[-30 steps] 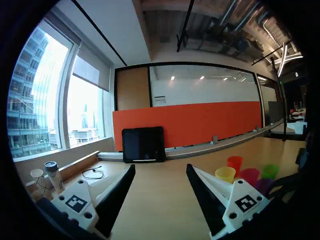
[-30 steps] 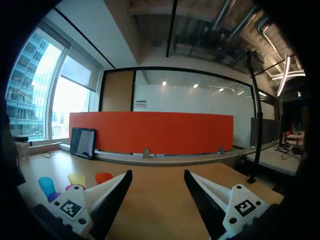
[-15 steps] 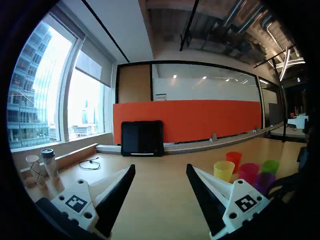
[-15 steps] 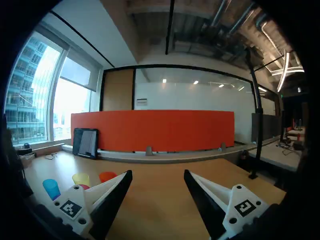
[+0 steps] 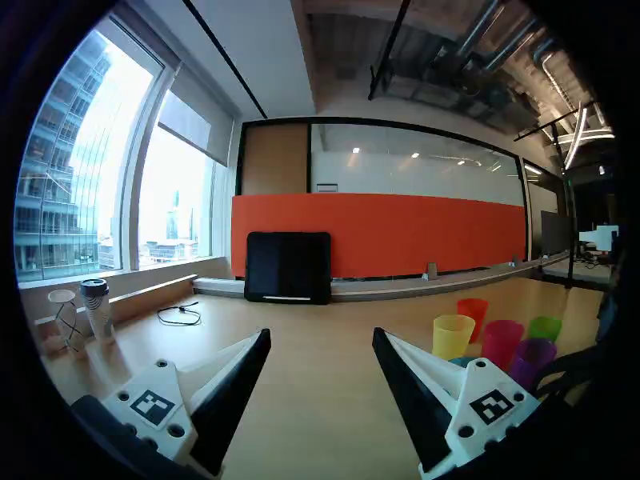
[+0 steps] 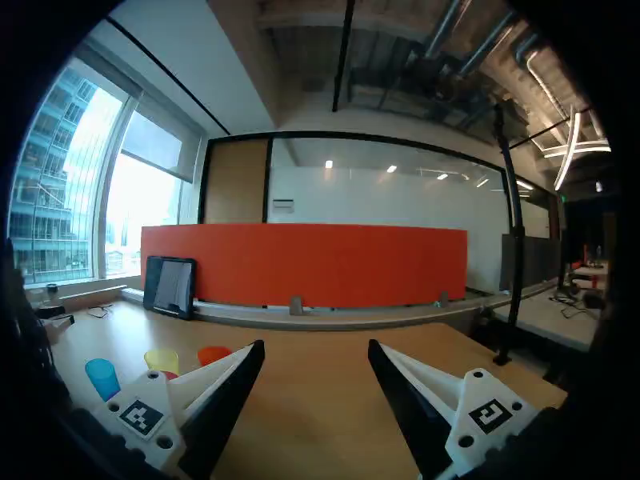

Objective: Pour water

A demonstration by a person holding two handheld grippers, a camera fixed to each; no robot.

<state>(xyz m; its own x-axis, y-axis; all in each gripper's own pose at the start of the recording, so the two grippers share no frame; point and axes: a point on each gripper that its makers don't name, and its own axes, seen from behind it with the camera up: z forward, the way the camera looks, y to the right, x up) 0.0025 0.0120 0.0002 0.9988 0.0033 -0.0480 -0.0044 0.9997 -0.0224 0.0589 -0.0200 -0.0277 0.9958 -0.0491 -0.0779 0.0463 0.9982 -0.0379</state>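
Several coloured plastic cups stand grouped on the wooden table (image 5: 320, 376): in the left gripper view a yellow cup (image 5: 453, 336), a red cup (image 5: 473, 314), a pink cup (image 5: 502, 342), a green cup (image 5: 545, 328) and a purple cup (image 5: 532, 359), all right of my left gripper (image 5: 320, 368), which is open and holds nothing. In the right gripper view a blue cup (image 6: 102, 378), the yellow cup (image 6: 162, 361) and the red cup (image 6: 211, 354) sit left of my right gripper (image 6: 314, 370), also open with nothing between its fingers.
A dark tablet (image 5: 287, 267) leans against the orange divider (image 5: 376, 236) at the table's far edge. A lidded travel cup (image 5: 98, 308) and a glass (image 5: 64, 318) stand by the window ledge at left, with a cable (image 5: 180, 314) nearby. A black pole (image 6: 512, 264) rises at right.
Both views have shifted slightly; the left gripper has tilted so the cups and tablet sit a little lower and closer. Both grippers stay open.
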